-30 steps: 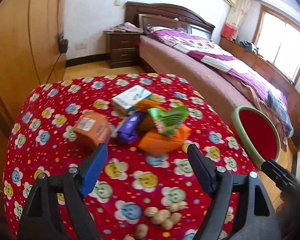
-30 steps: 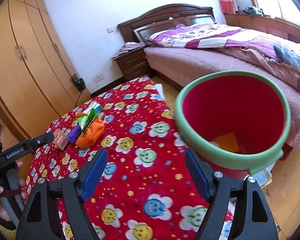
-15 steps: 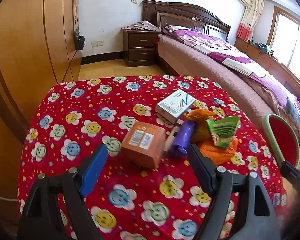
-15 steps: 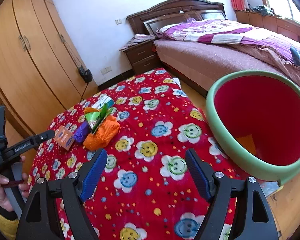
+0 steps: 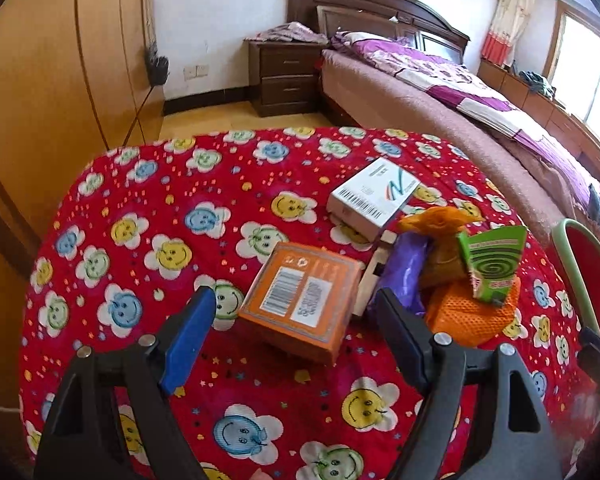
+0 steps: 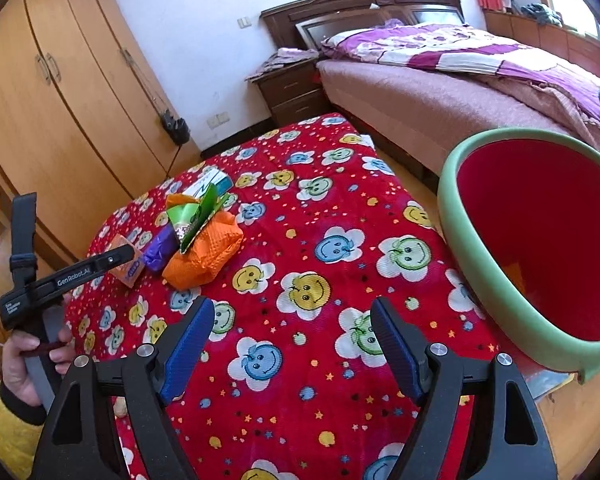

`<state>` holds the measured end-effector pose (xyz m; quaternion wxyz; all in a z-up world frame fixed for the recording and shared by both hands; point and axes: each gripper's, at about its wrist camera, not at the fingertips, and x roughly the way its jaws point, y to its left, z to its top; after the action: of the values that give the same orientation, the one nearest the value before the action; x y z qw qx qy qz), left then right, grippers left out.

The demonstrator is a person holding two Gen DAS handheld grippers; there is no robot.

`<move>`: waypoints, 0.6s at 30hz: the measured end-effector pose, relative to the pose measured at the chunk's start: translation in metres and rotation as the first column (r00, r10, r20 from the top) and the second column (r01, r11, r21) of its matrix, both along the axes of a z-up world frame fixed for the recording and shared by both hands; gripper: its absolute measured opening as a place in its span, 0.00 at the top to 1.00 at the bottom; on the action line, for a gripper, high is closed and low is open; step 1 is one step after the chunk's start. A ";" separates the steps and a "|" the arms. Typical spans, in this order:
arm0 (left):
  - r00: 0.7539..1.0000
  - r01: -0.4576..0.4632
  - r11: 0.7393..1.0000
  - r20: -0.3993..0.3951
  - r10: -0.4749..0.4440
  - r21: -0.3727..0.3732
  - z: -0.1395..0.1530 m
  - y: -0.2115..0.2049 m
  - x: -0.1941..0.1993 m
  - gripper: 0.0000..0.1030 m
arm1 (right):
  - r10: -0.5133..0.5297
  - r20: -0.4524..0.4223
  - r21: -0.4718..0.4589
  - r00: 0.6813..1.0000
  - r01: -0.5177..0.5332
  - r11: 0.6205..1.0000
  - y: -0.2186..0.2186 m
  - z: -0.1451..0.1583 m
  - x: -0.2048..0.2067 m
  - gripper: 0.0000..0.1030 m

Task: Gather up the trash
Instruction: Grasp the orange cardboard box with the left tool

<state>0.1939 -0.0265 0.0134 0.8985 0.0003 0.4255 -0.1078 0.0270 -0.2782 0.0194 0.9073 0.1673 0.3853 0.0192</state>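
1. Your left gripper (image 5: pixel 296 320) is spread wide and holds nothing — the orange box (image 5: pixel 302 300) sits just ahead, between its fingertips, not touched.
2. Right of that box lie a purple wrapper (image 5: pixel 406 276), an orange mesh bag (image 5: pixel 468 316) with a green coil packet (image 5: pixel 492 264) on it, and, farther off, a white carton (image 5: pixel 370 198).
3. Your right gripper (image 6: pixel 292 336) is also wide open and empty, over the floral tablecloth (image 6: pixel 300 280) — the green-rimmed bin (image 6: pixel 476 248) stands close at its right.

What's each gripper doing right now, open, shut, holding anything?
Left gripper: open, empty, jaws either side of the orange box.
Right gripper: open, empty, above the tablecloth.
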 end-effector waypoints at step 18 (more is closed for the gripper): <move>0.989 -0.137 0.986 0.038 0.141 -0.091 0.003 0.024 -0.010 0.48 | 0.171 0.021 -0.115 0.985 -0.167 0.979 0.062 0.017 0.068 0.21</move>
<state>0.1836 -0.0023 0.0160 0.9122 -0.0666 0.3993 -0.0636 0.0953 -0.2161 0.0367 0.9162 0.0821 0.3846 0.0771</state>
